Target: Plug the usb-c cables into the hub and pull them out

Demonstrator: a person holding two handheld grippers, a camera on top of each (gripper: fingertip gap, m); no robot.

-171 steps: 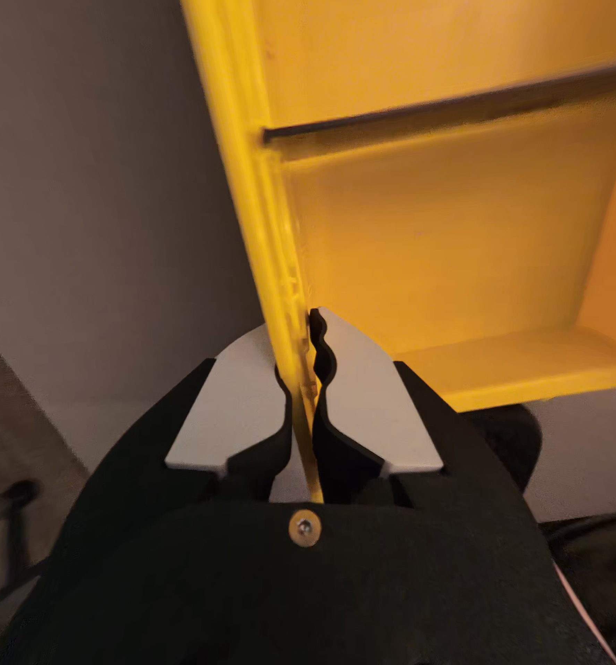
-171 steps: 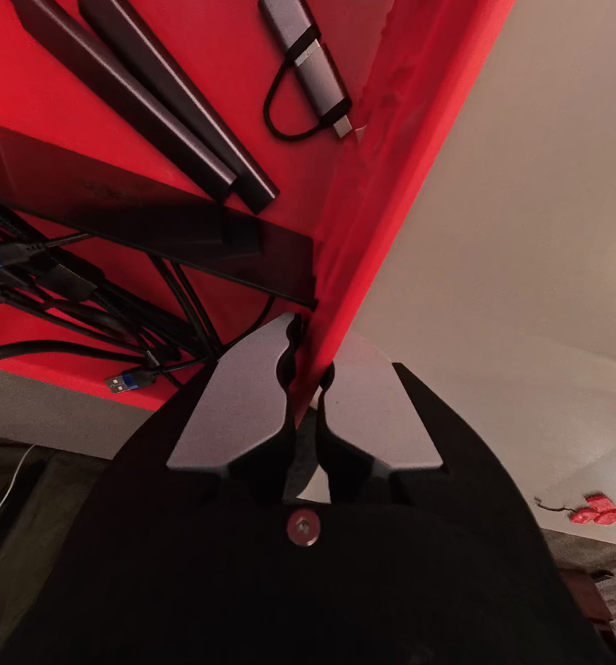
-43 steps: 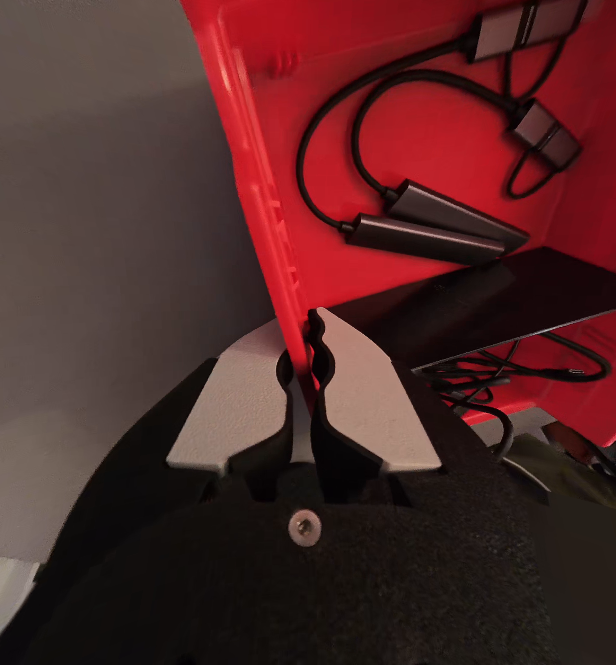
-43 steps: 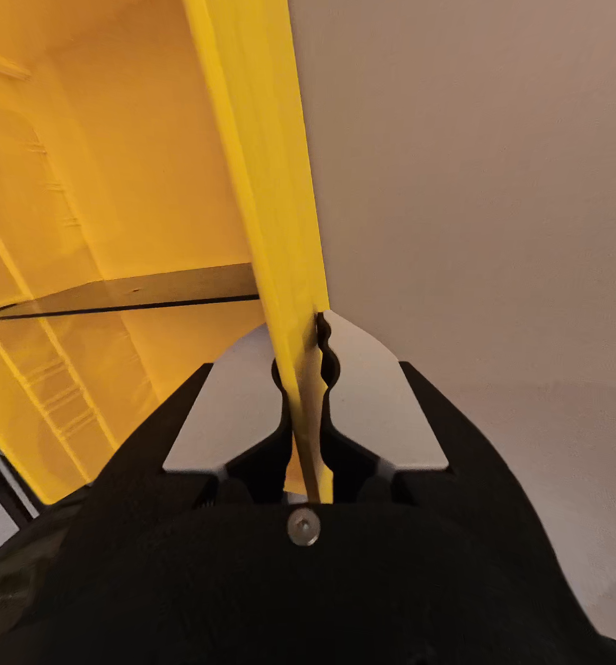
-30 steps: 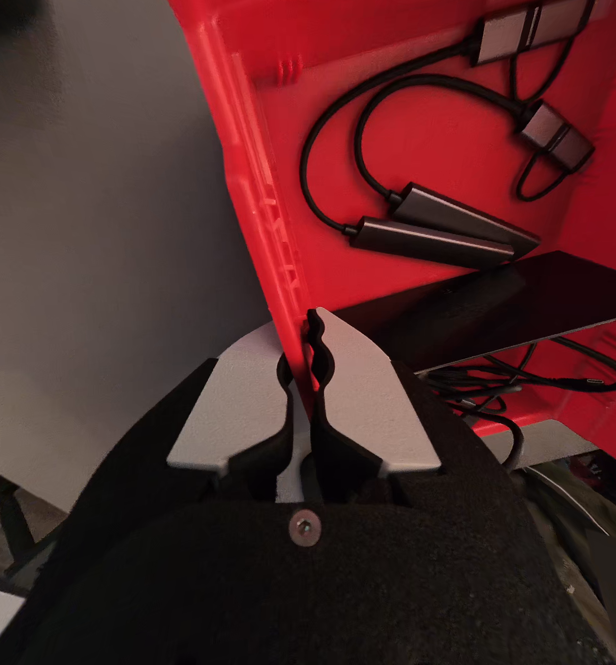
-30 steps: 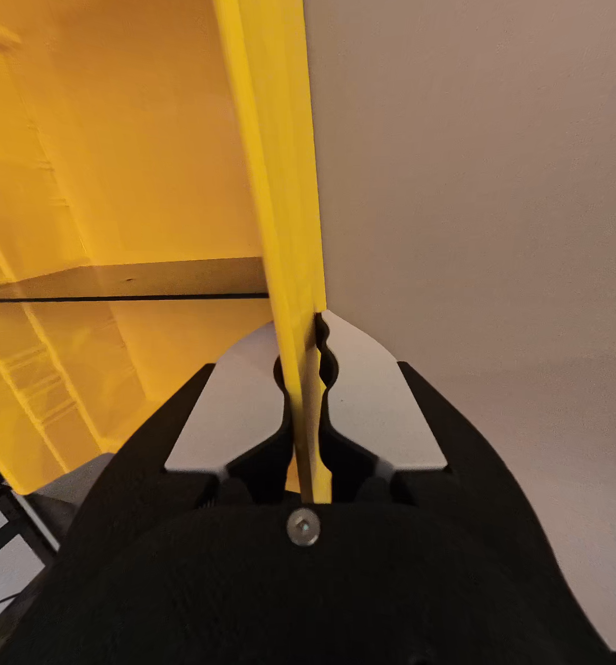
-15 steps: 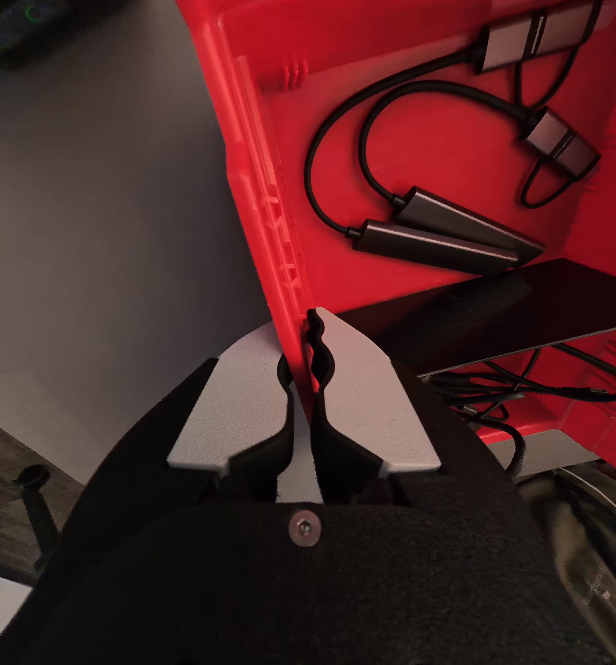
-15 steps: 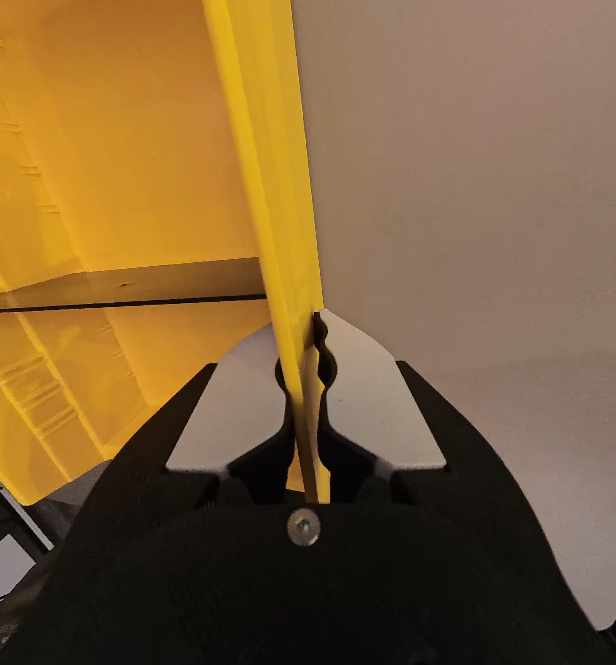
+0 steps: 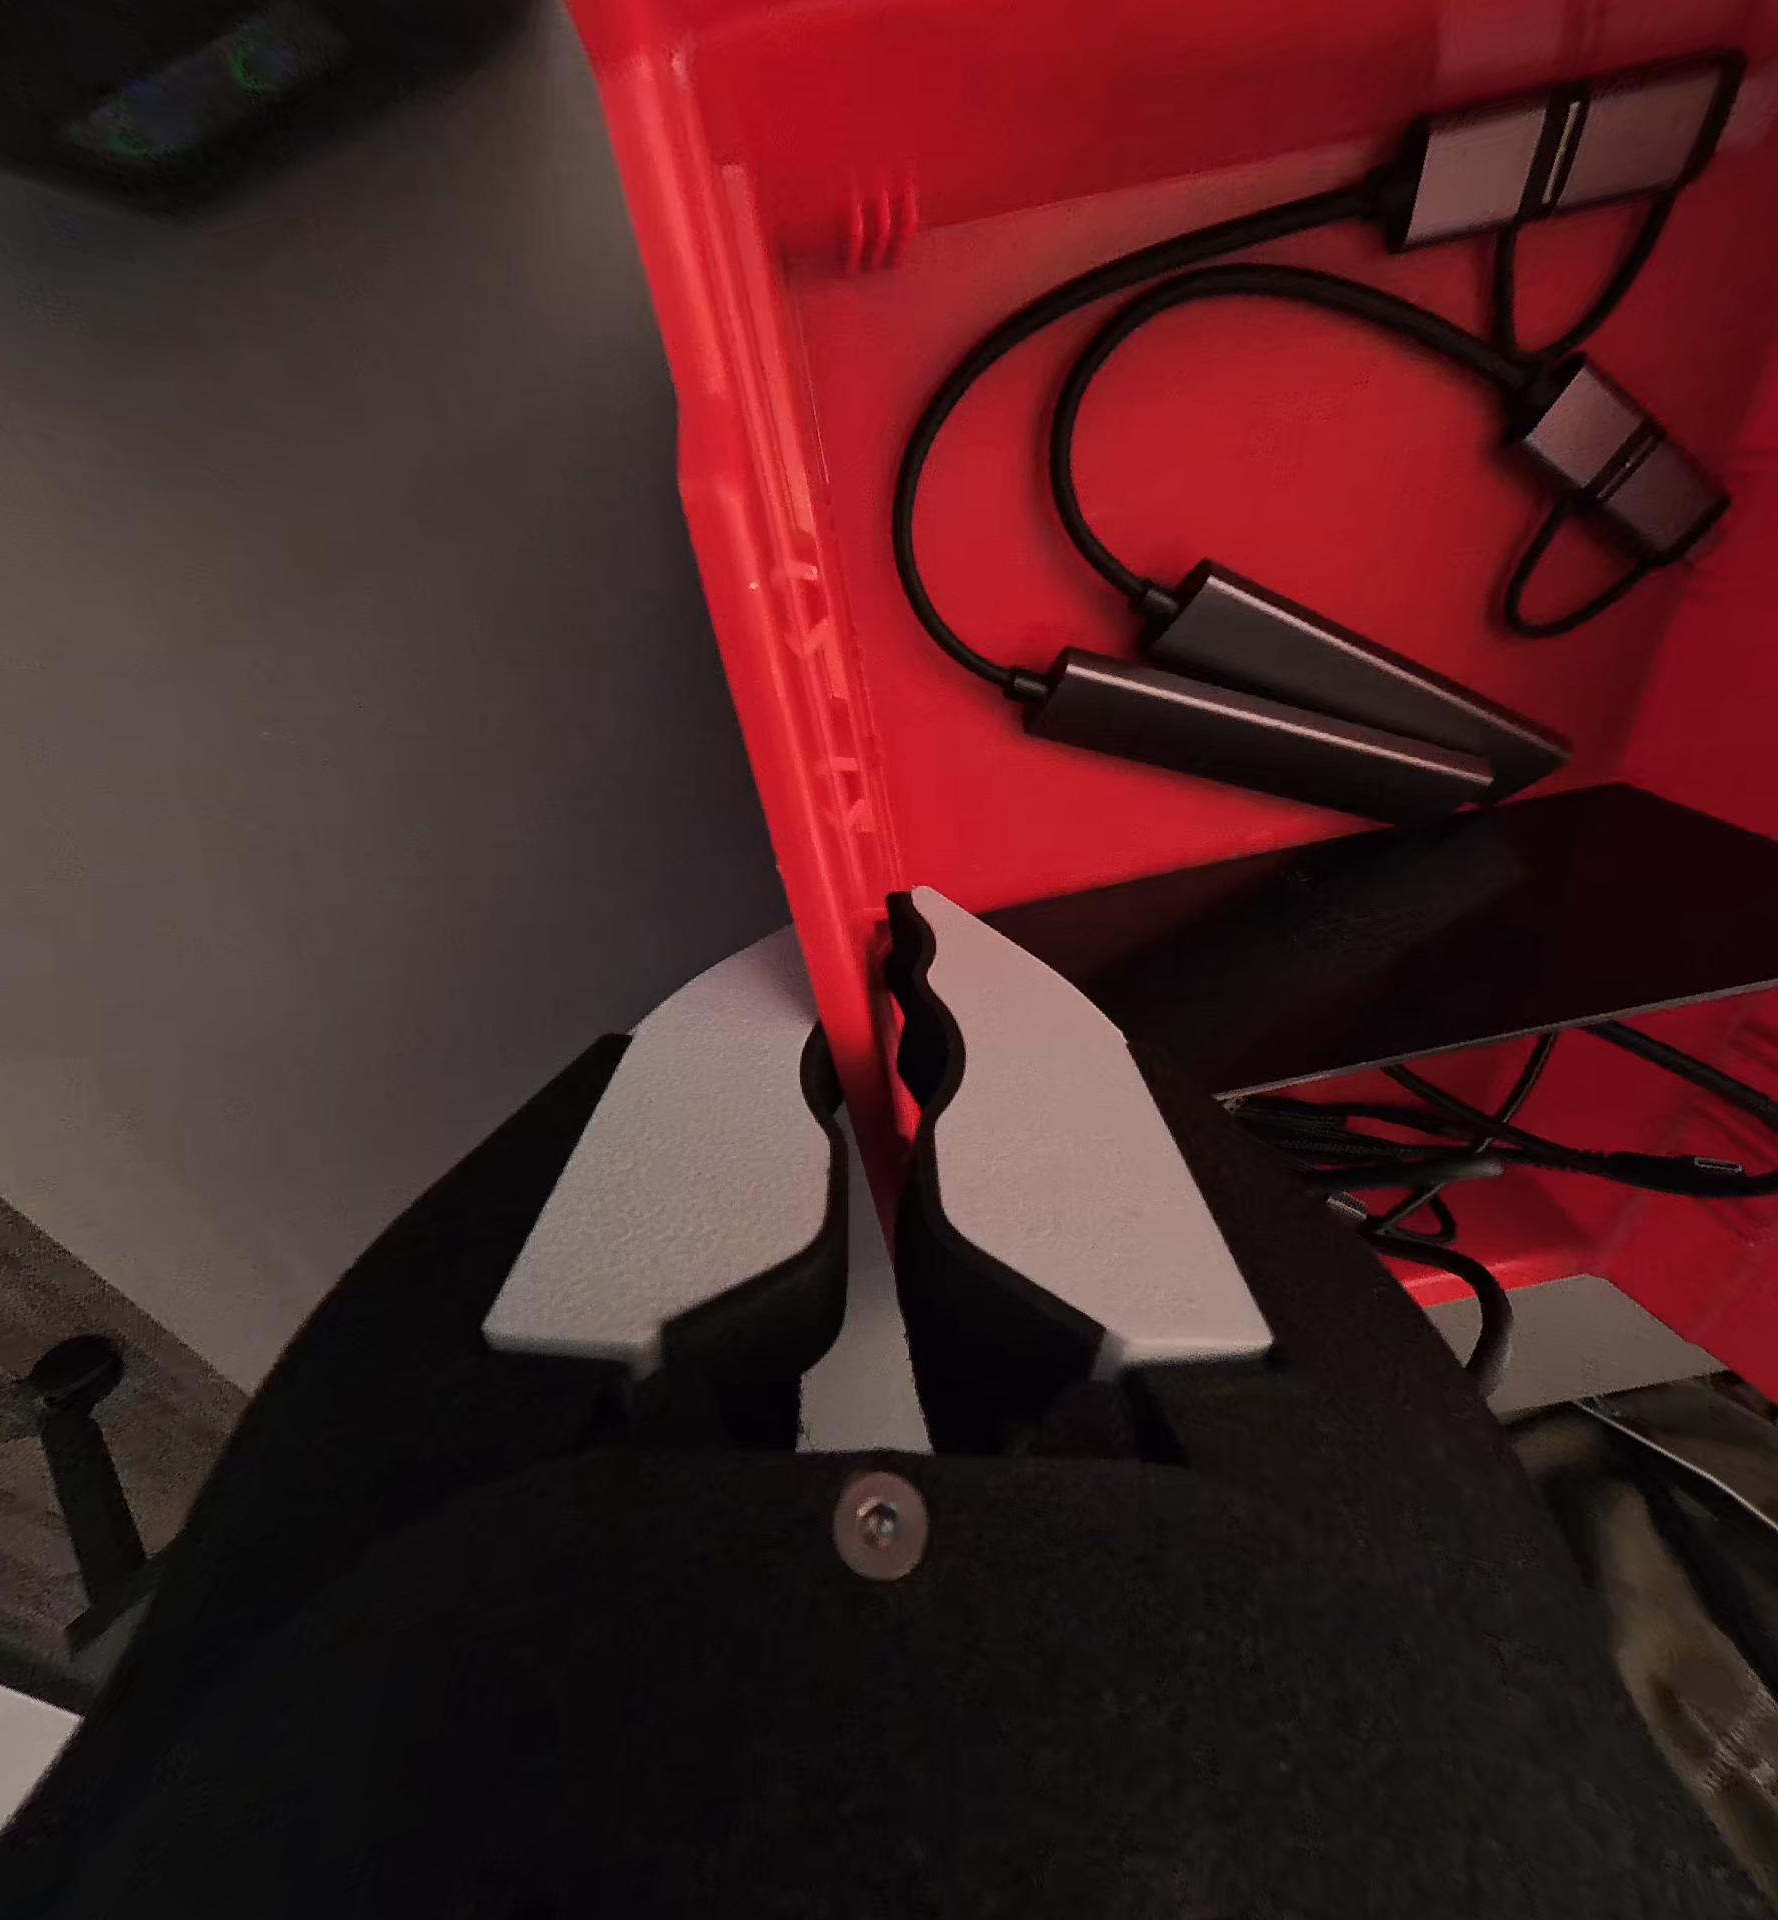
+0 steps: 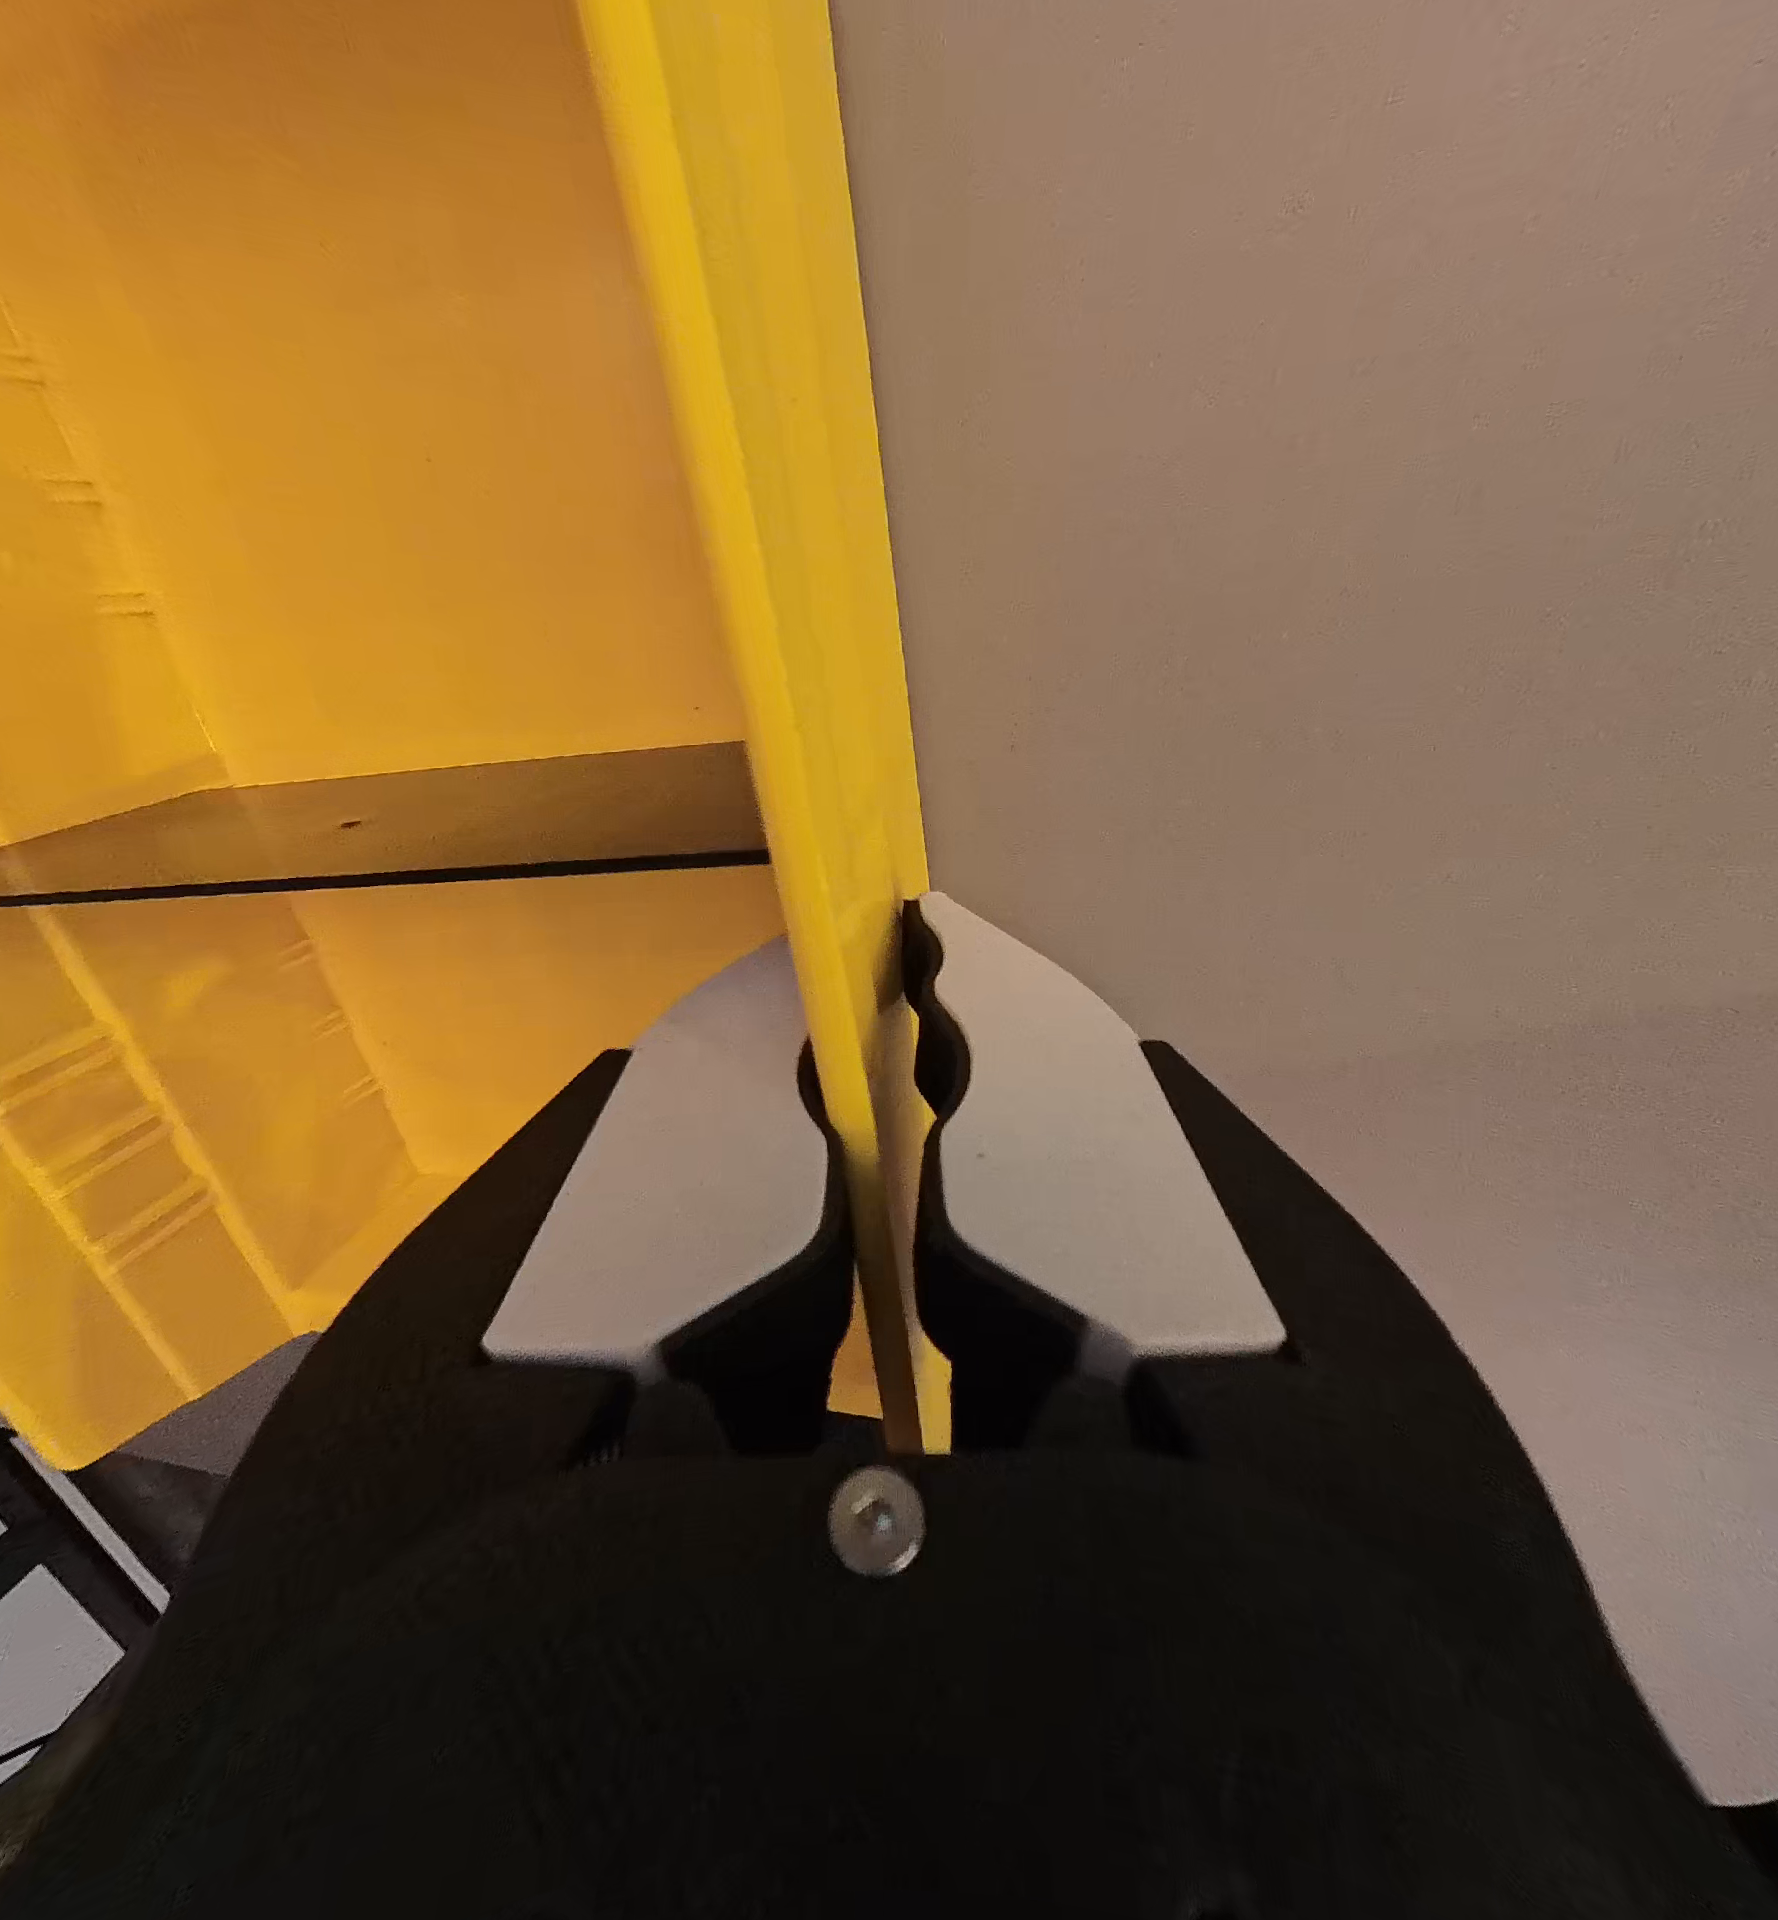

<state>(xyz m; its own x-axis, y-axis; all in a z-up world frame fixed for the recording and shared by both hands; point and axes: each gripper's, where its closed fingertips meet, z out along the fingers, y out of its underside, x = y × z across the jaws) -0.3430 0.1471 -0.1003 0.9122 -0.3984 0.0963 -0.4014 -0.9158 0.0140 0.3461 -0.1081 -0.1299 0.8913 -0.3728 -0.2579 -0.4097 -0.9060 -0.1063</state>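
Note:
My left gripper [image 9: 880,914] is shut on the left wall of a red bin [image 9: 750,416]. Inside the bin lie two dark grey hubs [image 9: 1269,717], side by side, each with a short black lead ending in a grey connector block [image 9: 1550,166]. A black divider [image 9: 1487,935] crosses the bin. Below it lies a tangle of black cables [image 9: 1550,1132], one with a usb-c plug [image 9: 1718,1166] showing. My right gripper [image 10: 900,914] is shut on the right wall of a yellow bin [image 10: 760,416], which shows only a black divider [image 10: 397,821] inside.
Both bins are over a white table [image 9: 293,623], which also shows in the right wrist view [image 10: 1384,623]. A dark object with small green lights [image 9: 189,83] lies at the table's far left. A black stand [image 9: 74,1392] is on the floor below the table edge. About 75 centimeters separates my left fingertips from my right. The left tips stand about 15 centimeters off the grey connector block [image 9: 1550,166].
5.7 s ago my left gripper held the yellow bin and my right the red one; now they are swapped. Over the last second the dark lit object and the floor came into the left view.

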